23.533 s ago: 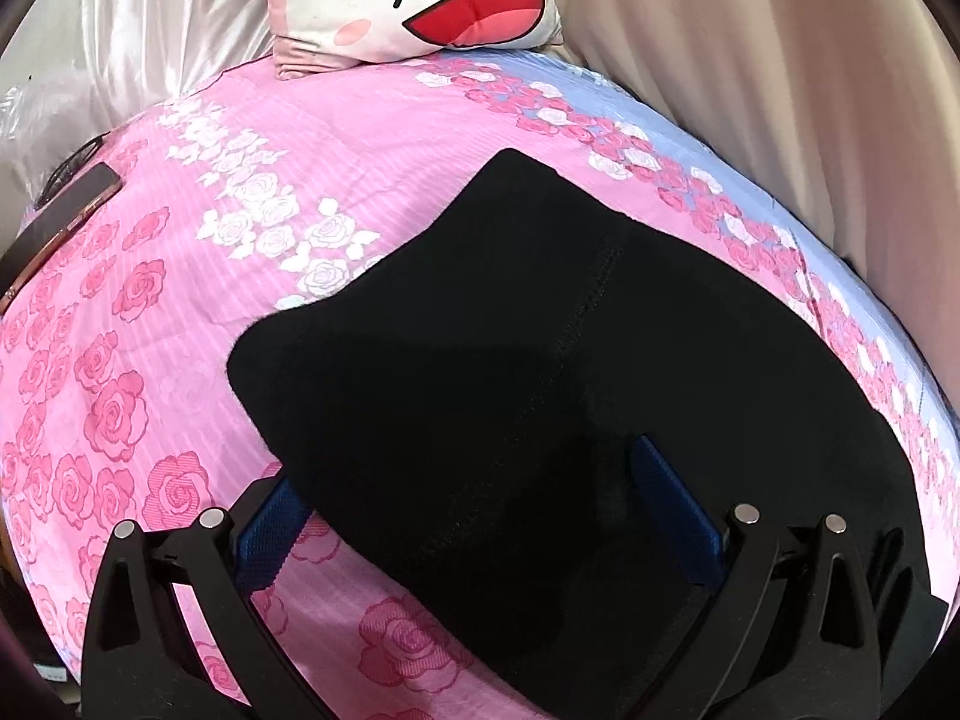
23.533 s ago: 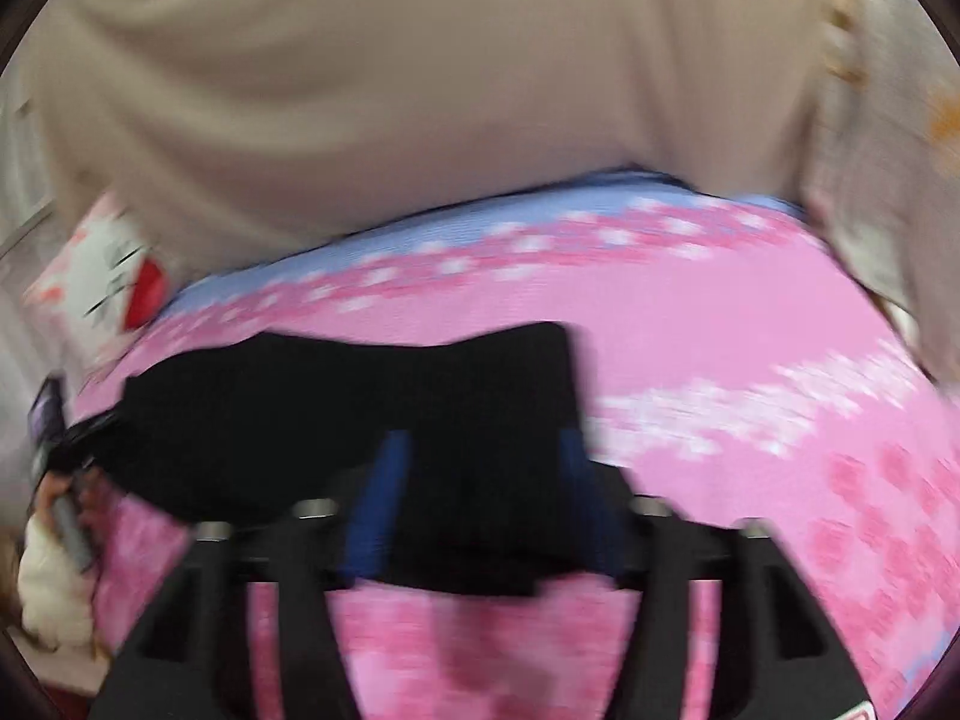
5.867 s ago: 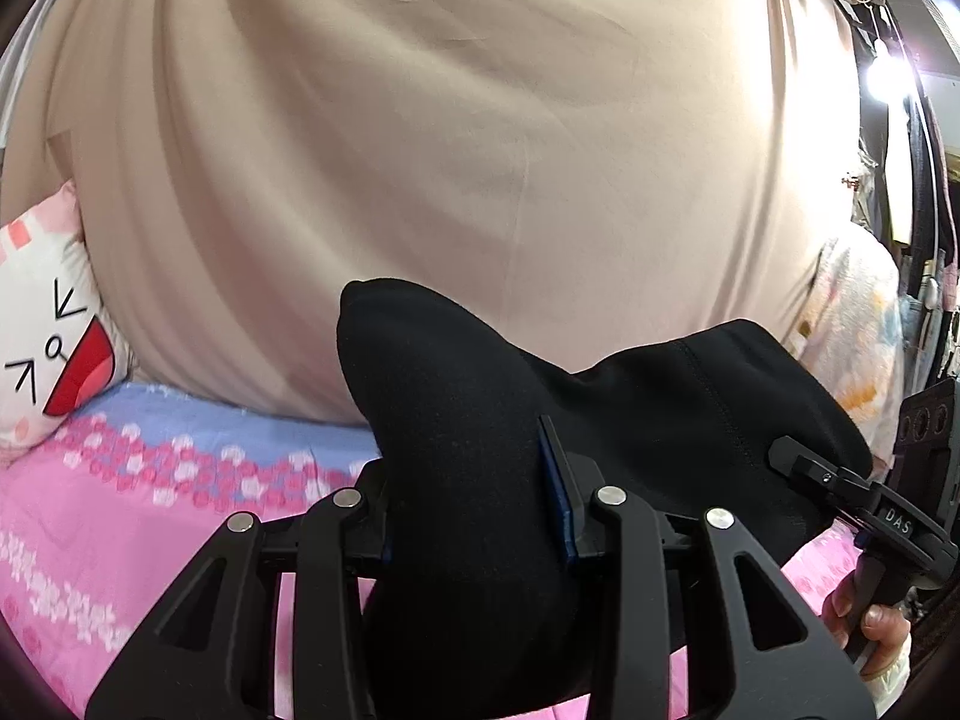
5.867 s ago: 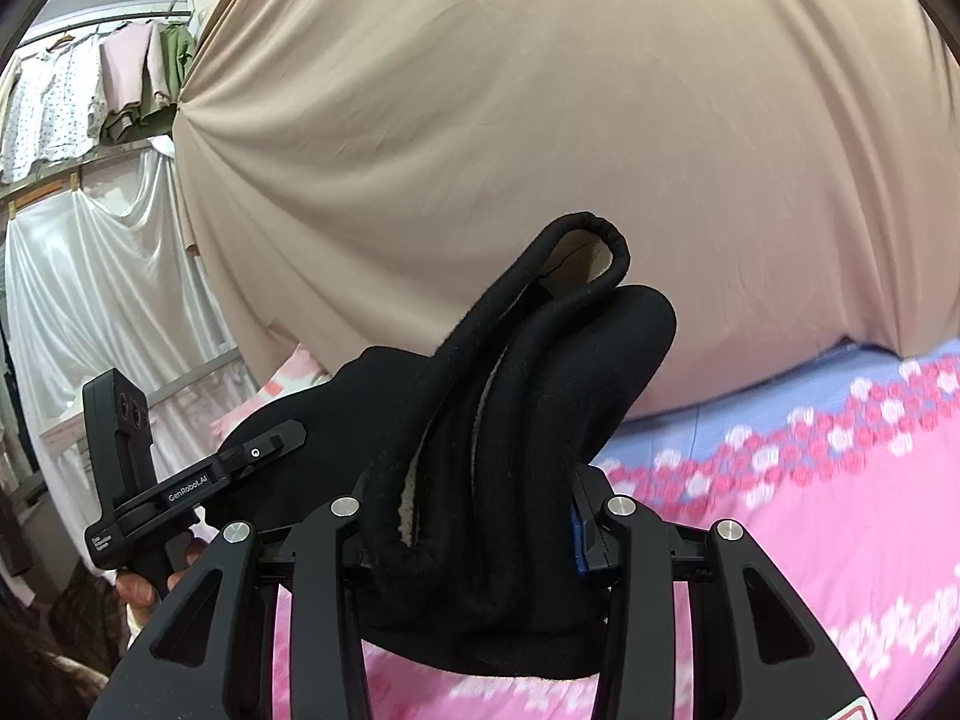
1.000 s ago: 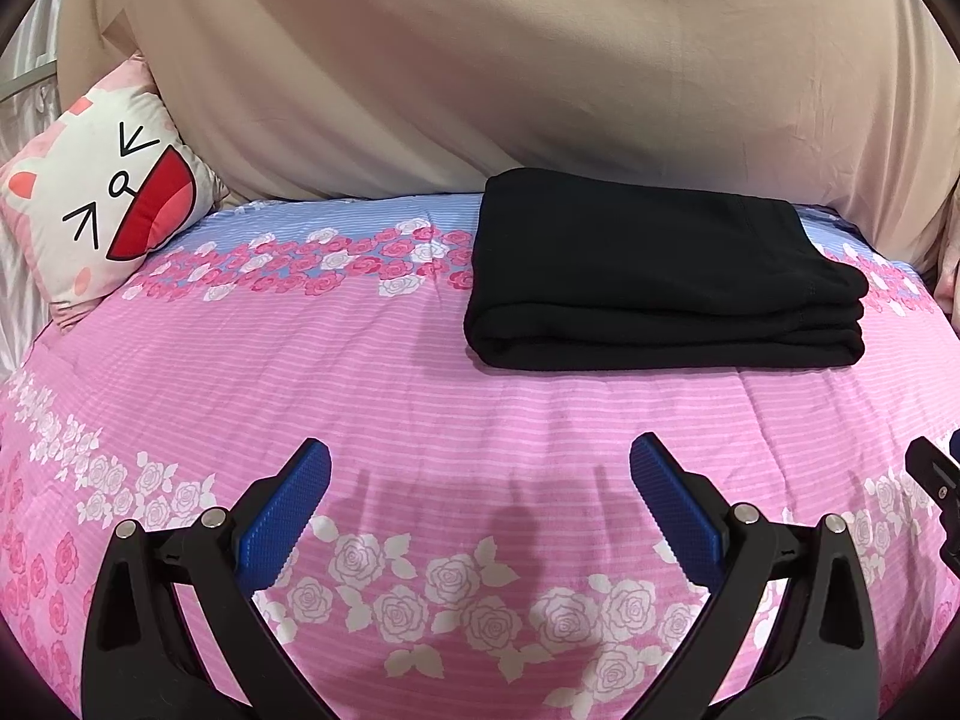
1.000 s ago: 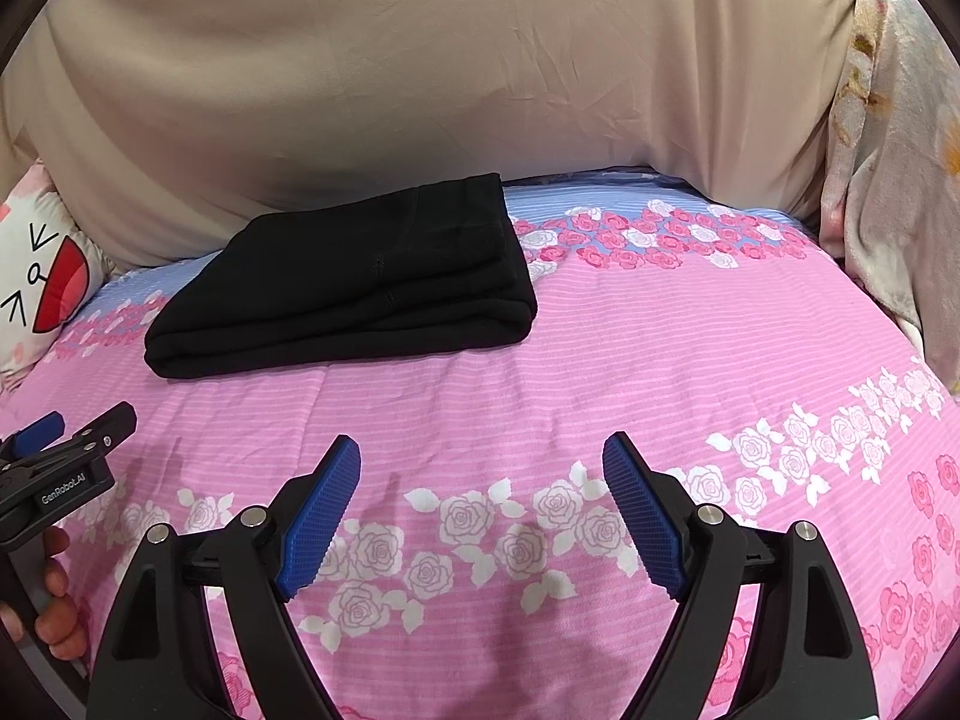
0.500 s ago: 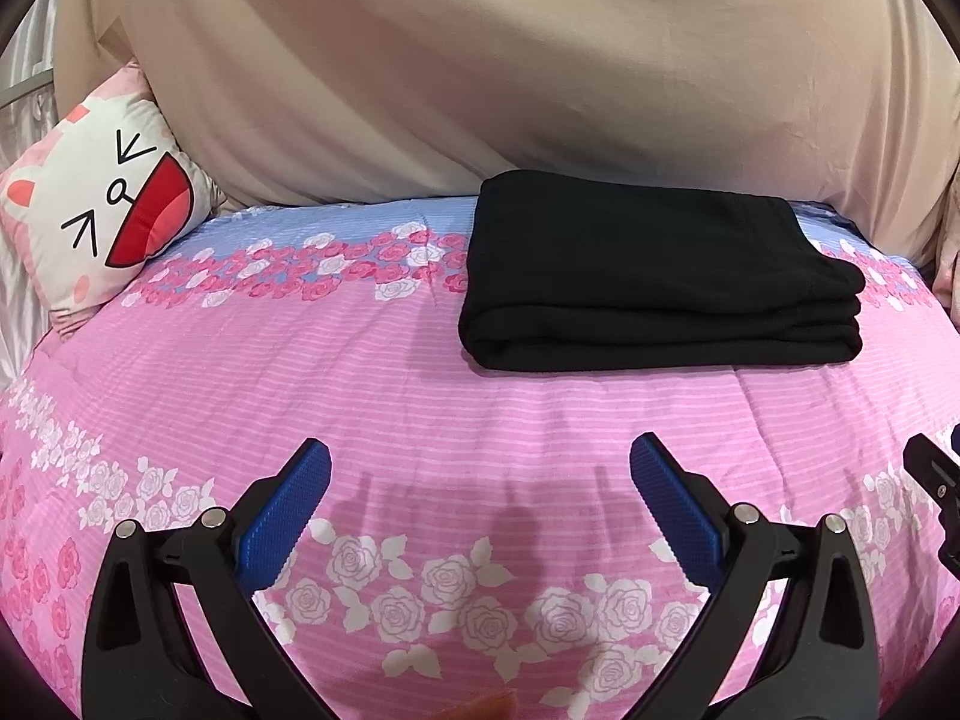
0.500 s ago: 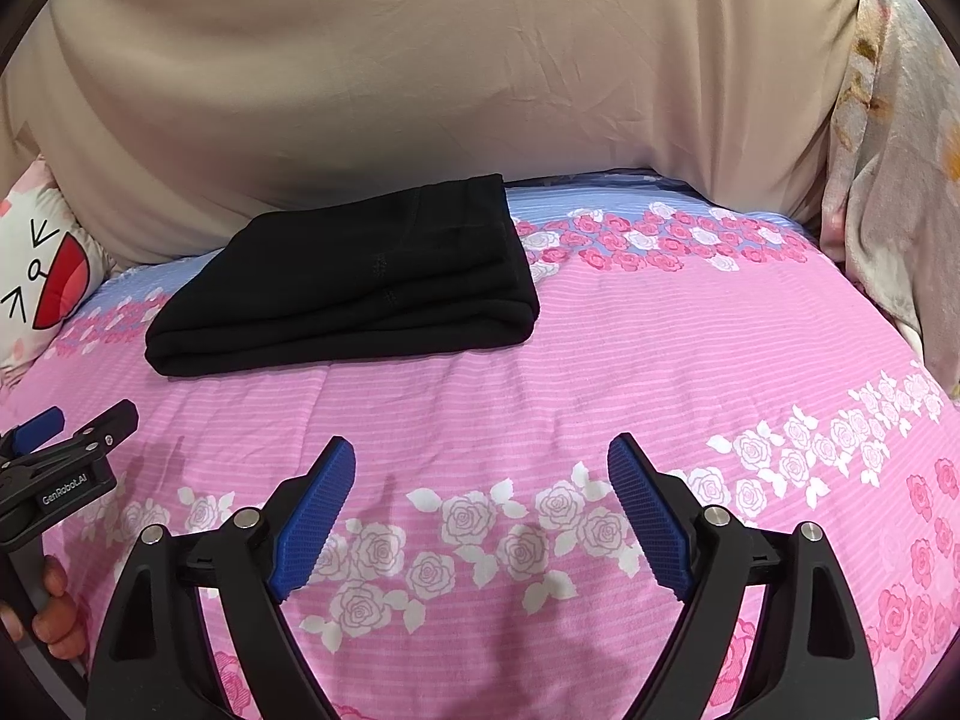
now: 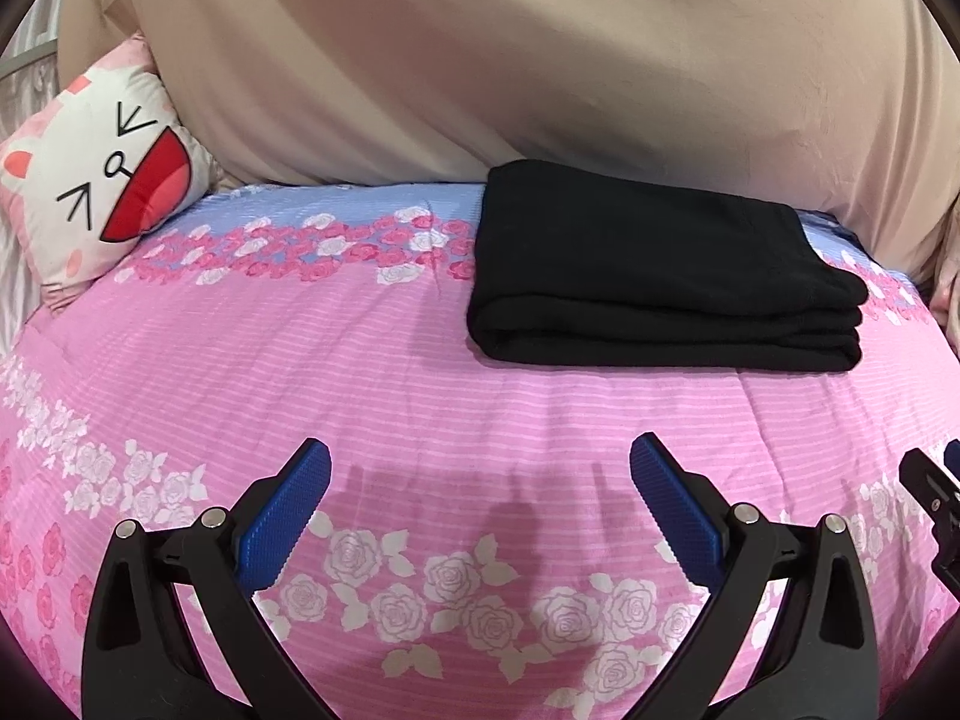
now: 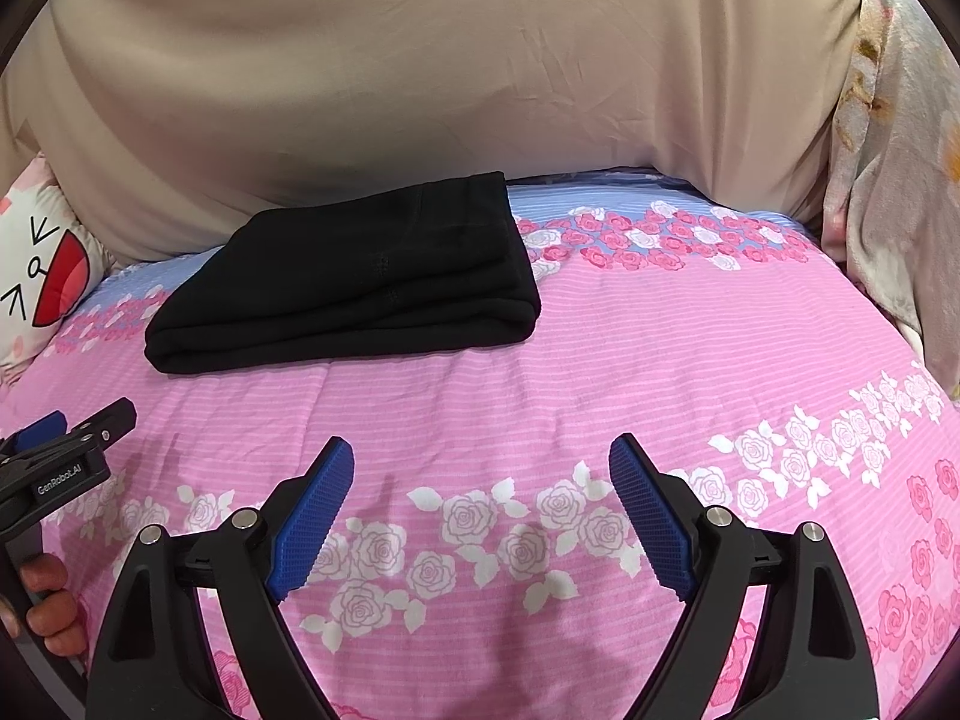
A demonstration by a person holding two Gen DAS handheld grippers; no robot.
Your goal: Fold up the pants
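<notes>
Left wrist view takes in a tan curtain (image 9: 480,60) hanging behind a bed whose pink bedspread (image 9: 300,372) is printed with bands of white and red roses and a blue strip along the far edge. On that far part of the bedspread, close to the curtain, lie the black pants (image 9: 648,264), folded into a tidy thick rectangle with several layers stacked evenly; the rounded fold faces the left of this view and the layered edges show at the right end. From the right wrist view the pants (image 10: 360,282) sit left of centre, a seam line running across the top layer. A cartoon-face pillow (image 9: 102,192) leans at the left end of the bed, well apart from the pants. The left gripper (image 9: 480,504) hovers above the near bedspread with its blue pads spread wide and nothing between them. The right gripper (image 10: 480,492) is likewise spread wide and empty, well short of the pants.
</notes>
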